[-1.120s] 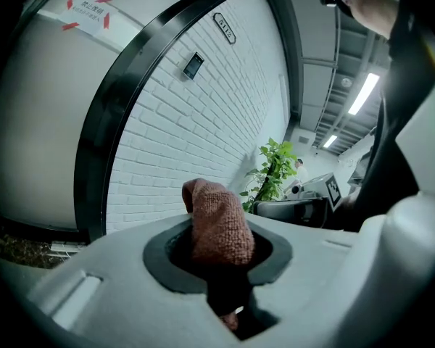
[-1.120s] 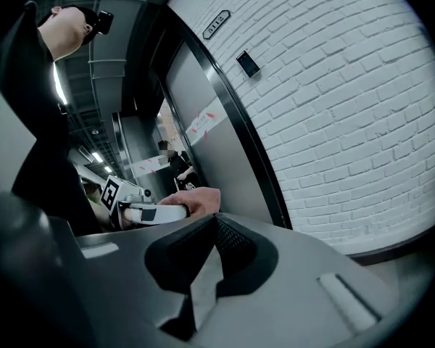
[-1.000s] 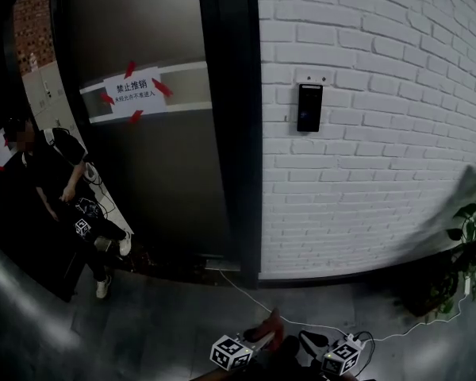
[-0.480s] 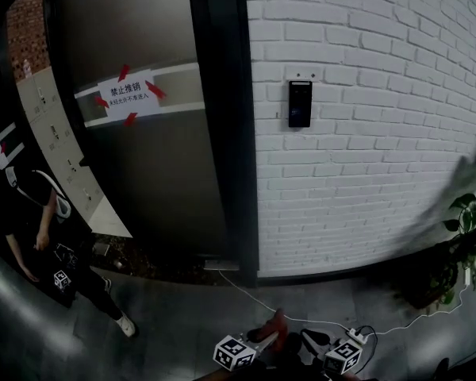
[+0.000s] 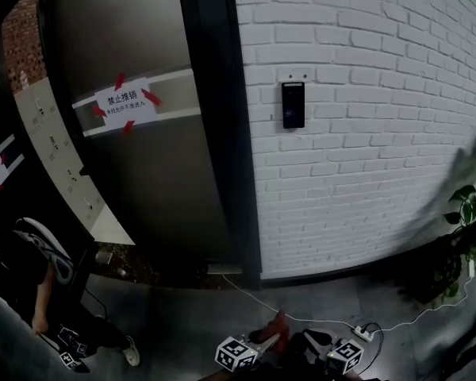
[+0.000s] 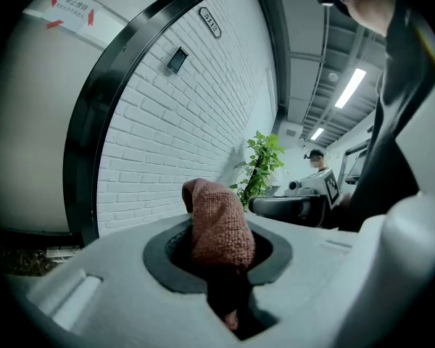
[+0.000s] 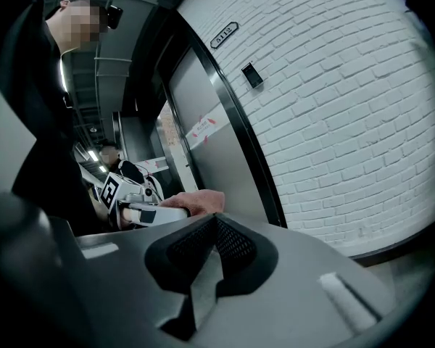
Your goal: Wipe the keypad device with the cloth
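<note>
Wall: we see a white painted brick wall (image 5: pixel 381 133) filling the head view from 12 to 4 o'clock.
Door: a tall grey door panel (image 5: pixel 151 181) in a black frame (image 5: pixel 222 133) takes up 9 to 11 o'clock, directly left of the brick.
Bystander: a person in dark clothing (image 5: pixel 40 292) bends low at 8 o'clock, well apart from the wall.
Plant: a green leafy potted plant (image 5: pixel 472 213) shows at the 3 o'clock edge.
Left gripper: we find the left gripper (image 6: pixel 219 267) at 6 o'clock in the head view, low by the floor. Its fingers are clamped on the cloth, which stands up out of them.
Right gripper: the right gripper (image 7: pixel 216 227) sits just beside it, toward 5 o'clock. Its black ridged pads meet at the tips with nothing between them.
Notice: a white paper sign stuck on with red tape strips (image 5: pixel 124 101) is on the door at 10 o'clock.
Cable: a thin white cord (image 5: pixel 262 300) runs along the floor from the door foot to a white power strip (image 5: pixel 367 332) at 5 o'clock.
Cloth: we see a reddish-brown terry cloth (image 6: pixel 216 220), bunched and upright.
Keypad: the small black rectangular keypad device (image 5: pixel 293 105) is mounted upright on the brick at 1 o'clock, near the door frame and well apart from both grippers.
</note>
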`<control>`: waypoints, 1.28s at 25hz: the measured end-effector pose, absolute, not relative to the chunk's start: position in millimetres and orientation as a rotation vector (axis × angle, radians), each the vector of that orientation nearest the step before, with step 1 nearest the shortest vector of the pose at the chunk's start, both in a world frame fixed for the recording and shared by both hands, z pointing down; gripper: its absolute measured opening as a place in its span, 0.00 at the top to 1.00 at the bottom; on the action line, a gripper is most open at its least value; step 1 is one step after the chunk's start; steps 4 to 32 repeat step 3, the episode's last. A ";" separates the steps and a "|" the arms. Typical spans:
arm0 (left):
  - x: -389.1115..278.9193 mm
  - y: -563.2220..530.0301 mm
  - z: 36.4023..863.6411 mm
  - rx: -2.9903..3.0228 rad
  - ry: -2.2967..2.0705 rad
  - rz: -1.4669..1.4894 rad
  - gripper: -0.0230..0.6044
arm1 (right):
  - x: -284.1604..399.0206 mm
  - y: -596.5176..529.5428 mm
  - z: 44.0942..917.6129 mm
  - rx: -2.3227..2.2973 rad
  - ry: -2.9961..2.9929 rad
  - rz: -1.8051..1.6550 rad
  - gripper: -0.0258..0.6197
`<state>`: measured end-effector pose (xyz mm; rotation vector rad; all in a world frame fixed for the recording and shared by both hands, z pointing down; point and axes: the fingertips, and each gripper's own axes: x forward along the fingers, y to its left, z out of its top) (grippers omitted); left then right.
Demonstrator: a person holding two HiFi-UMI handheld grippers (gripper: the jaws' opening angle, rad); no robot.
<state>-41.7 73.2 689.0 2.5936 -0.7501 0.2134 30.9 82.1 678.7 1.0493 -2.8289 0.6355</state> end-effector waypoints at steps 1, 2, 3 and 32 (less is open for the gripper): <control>-41.6 73.2 688.5 2.596 -0.748 0.215 0.85 | 31.2 81.4 679.0 1.055 -2.832 0.637 0.96; -41.4 73.4 688.2 2.598 -0.746 0.217 0.85 | 31.8 80.9 679.3 1.060 -2.836 0.640 0.96; -41.2 73.5 687.8 2.600 -0.744 0.218 0.85 | 32.4 80.4 679.4 1.067 -2.840 0.644 0.96; -41.2 73.5 687.8 2.600 -0.744 0.218 0.85 | 32.4 80.4 679.4 1.067 -2.840 0.644 0.96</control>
